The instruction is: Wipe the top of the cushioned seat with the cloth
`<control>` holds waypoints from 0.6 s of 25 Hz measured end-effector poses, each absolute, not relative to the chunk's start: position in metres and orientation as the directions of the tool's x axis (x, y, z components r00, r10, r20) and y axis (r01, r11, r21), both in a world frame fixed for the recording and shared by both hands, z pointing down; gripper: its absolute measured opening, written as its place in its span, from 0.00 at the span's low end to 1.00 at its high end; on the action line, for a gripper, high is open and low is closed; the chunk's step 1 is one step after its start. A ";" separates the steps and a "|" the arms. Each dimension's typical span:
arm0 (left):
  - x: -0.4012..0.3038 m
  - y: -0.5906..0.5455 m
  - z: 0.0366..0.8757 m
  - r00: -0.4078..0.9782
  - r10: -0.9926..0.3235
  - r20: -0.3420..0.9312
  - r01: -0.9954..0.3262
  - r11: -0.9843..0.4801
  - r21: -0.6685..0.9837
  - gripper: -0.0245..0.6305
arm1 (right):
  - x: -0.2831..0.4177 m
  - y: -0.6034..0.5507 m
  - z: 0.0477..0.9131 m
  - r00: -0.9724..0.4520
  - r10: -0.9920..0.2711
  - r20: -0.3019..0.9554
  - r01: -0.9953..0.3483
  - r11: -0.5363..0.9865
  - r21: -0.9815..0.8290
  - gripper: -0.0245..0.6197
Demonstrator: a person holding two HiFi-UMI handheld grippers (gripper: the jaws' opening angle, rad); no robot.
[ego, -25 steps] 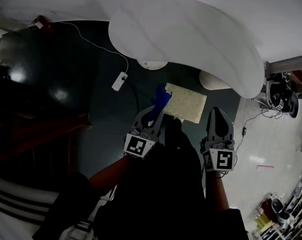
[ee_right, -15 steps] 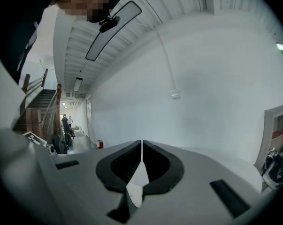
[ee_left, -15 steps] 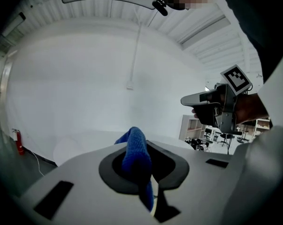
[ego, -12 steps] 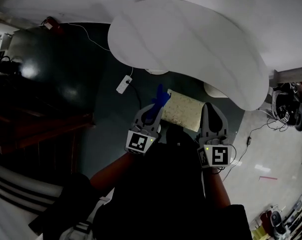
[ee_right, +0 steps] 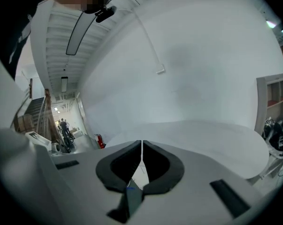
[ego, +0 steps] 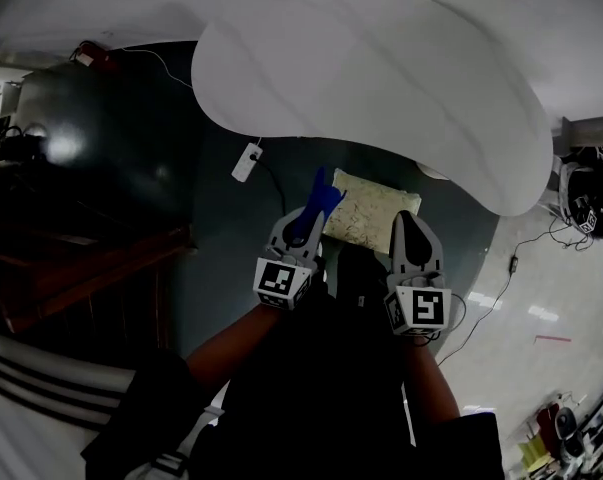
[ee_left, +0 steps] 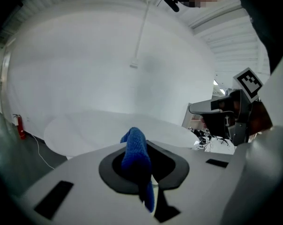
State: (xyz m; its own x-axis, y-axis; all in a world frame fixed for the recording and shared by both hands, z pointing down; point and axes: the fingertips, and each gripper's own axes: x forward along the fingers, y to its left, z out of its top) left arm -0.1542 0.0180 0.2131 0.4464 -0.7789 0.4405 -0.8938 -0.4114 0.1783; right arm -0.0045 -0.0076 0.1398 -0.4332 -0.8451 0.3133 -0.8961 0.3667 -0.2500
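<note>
the blue cloth (ee_left: 134, 153) is pinched in the left gripper (ego: 299, 230), free end poking out ready for wiping, while the right gripper (ee_right: 141, 146) is held shut & empty alongside, both just short of the cushioned seat (ego: 369, 216) on the dark floor (ego: 221, 238), apparently untouched as yet.

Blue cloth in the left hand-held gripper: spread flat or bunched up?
Bunched up. The left hand-held gripper is shut on the blue cloth, which pokes past its jaws as a crumpled wad.
</note>
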 end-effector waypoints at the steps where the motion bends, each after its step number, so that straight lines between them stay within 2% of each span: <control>1: -0.157 0.015 0.223 0.436 -0.779 0.450 -0.899 -0.404 0.171 0.10 | -0.006 -0.009 0.150 -0.426 -0.844 0.326 -0.899 0.356 -0.256 0.10; 7: -0.172 0.003 0.290 0.379 -0.785 0.490 -0.923 -0.356 0.144 0.10 | -0.010 -0.026 0.211 -0.387 -0.860 0.334 -0.914 0.311 -0.259 0.10; 11: -0.171 0.000 0.342 0.348 -0.773 0.531 -0.933 -0.339 0.118 0.10 | 0.002 -0.032 0.263 -0.350 -0.859 0.375 -0.915 0.227 -0.334 0.10; 15: -0.176 -0.016 0.390 0.321 -0.759 0.566 -0.940 -0.326 0.096 0.10 | 0.000 -0.040 0.313 -0.352 -0.847 0.398 -0.915 0.221 -0.339 0.10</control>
